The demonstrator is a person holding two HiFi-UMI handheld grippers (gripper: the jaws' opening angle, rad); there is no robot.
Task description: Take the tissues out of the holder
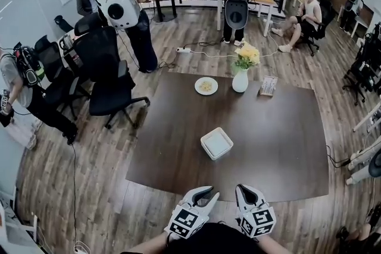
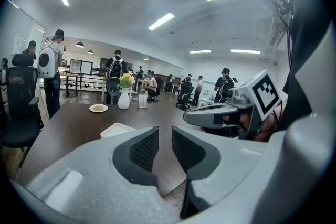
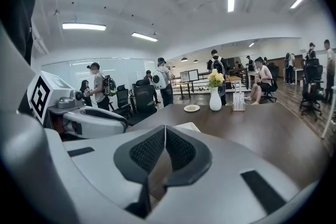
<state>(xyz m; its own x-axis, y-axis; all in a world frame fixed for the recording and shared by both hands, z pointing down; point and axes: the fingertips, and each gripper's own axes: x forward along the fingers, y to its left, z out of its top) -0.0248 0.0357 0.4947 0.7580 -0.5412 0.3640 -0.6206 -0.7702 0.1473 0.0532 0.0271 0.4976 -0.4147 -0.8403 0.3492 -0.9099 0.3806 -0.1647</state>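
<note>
The tissue holder (image 1: 268, 85) stands upright at the far side of the dark table (image 1: 280, 151), right of the vase, with white tissues in it. It also shows small in the left gripper view as the tissue holder (image 2: 142, 100) and in the right gripper view as the tissue holder (image 3: 238, 101). My left gripper (image 1: 204, 192) hovers at the table's near edge, its jaws a little apart and empty (image 2: 165, 144). Beside it, my right gripper (image 1: 245, 190) is shut with nothing in it, pads touching (image 3: 165, 139). Both are far from the holder.
A white square dish (image 1: 216, 143) sits mid-table, nearest the grippers. A white vase with yellow flowers (image 1: 240, 79) and a small plate (image 1: 206, 85) stand at the far edge. Black office chairs (image 1: 110, 77) are left of the table. Several people stand or sit beyond it.
</note>
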